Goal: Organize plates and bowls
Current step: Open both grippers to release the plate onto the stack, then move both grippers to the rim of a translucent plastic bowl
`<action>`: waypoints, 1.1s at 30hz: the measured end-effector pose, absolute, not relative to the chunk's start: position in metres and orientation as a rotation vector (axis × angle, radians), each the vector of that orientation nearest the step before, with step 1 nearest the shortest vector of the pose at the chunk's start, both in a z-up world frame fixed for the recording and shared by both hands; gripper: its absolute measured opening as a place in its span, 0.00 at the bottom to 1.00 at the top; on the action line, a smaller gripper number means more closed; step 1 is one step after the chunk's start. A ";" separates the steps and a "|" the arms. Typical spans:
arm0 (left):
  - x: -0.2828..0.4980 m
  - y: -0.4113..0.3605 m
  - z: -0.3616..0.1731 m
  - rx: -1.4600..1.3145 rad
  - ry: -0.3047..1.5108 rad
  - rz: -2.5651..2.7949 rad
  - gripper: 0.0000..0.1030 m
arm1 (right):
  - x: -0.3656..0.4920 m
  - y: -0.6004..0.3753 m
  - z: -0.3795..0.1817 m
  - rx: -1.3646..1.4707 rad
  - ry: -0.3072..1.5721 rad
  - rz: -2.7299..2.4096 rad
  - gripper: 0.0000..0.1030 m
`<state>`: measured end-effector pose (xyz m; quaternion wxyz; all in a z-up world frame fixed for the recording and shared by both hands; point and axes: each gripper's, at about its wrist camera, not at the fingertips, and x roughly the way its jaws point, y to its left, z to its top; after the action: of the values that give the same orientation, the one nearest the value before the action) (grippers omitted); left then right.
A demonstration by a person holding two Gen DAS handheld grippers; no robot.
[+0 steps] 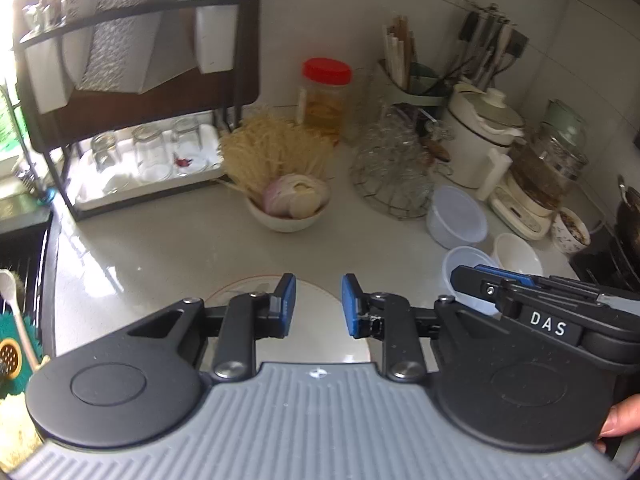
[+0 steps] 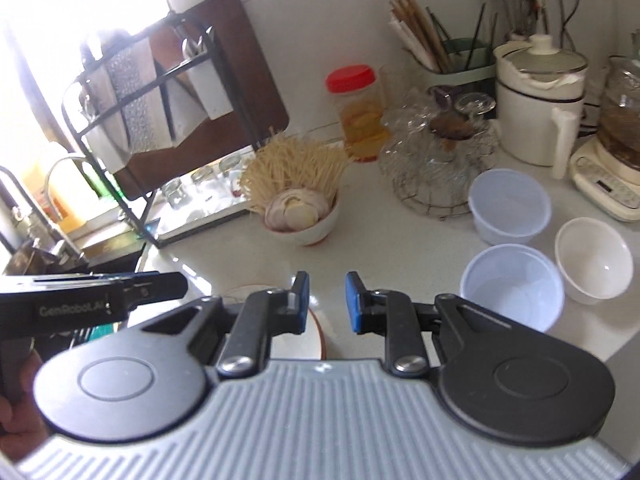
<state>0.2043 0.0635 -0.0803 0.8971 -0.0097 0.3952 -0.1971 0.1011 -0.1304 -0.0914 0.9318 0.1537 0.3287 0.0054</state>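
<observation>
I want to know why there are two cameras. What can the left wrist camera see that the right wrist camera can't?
Only the left wrist view shows the sink strainer and white brush at its left edge, plus the patterned cup and dark wok far right. Only the right wrist view shows the curved faucet by the window. Both show the open left tongs, open right tongs, red-lidded jar, onion bowl, two plastic tubs, white bowl and the rimmed plate.

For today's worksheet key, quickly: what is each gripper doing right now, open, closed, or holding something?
Left gripper: open, holding nothing, above the plate.
Right gripper: open, holding nothing, above the counter.
</observation>
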 end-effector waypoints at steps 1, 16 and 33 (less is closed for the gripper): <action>0.203 0.063 -0.078 -0.016 0.816 -0.430 0.28 | 0.098 -0.129 -0.089 0.316 0.664 -0.002 0.23; 0.209 0.066 -0.089 -0.009 0.823 -0.615 0.28 | 0.073 -0.115 -0.084 0.310 0.644 -0.194 0.23; 0.243 -0.020 -0.088 -0.017 0.817 -0.617 0.32 | 0.107 -0.198 -0.089 0.334 0.626 -0.256 0.23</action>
<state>0.2431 -0.0196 -0.0882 0.8717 -0.0081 0.3909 -0.2953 0.1074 -0.1983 -0.0891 0.9297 0.1629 0.3057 -0.1249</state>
